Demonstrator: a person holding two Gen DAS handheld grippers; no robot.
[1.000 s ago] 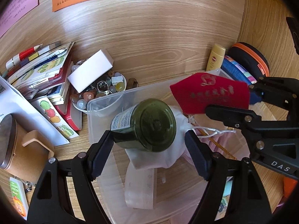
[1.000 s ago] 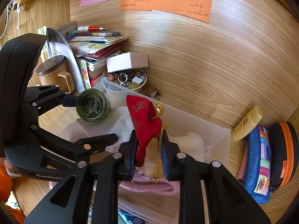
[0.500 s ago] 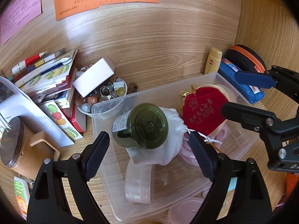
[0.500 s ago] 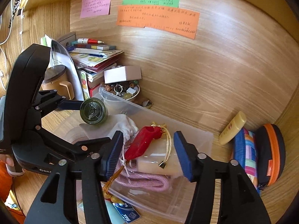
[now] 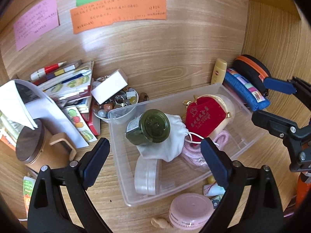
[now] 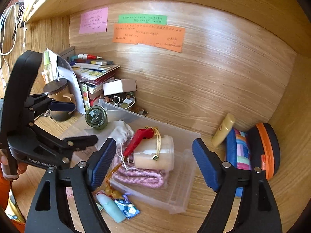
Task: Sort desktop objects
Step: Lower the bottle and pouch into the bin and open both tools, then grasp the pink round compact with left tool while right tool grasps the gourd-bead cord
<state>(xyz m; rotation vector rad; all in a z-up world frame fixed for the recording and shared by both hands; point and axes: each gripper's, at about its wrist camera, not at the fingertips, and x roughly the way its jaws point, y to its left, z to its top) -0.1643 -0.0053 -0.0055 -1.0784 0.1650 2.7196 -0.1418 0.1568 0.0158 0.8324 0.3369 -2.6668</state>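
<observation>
Fingers of both grippers, left (image 5: 154, 162) and right (image 6: 154, 164), are opening, empty; jar (image 5: 148, 130) and pouch (image 5: 204, 117), gripped a second ago, now lie released in bin (image 5: 250, 136).

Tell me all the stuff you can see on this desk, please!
Clear bin: one, mid desk.
Green jar: one, in bin, on white pouch.
Red pouch: one, in bin, over cream cup.
Pink cord: one, in bin.
Pink tub: one, before bin.
Bead bowl: one, under white box.
Books: stack, left.
Tan mug: one, left.
Yellow tube: one, back right.
Blue case: one, right.
Notes: pink, green, orange, on wall.
Left gripper: opening, empty.
Right gripper: opening, empty.
</observation>
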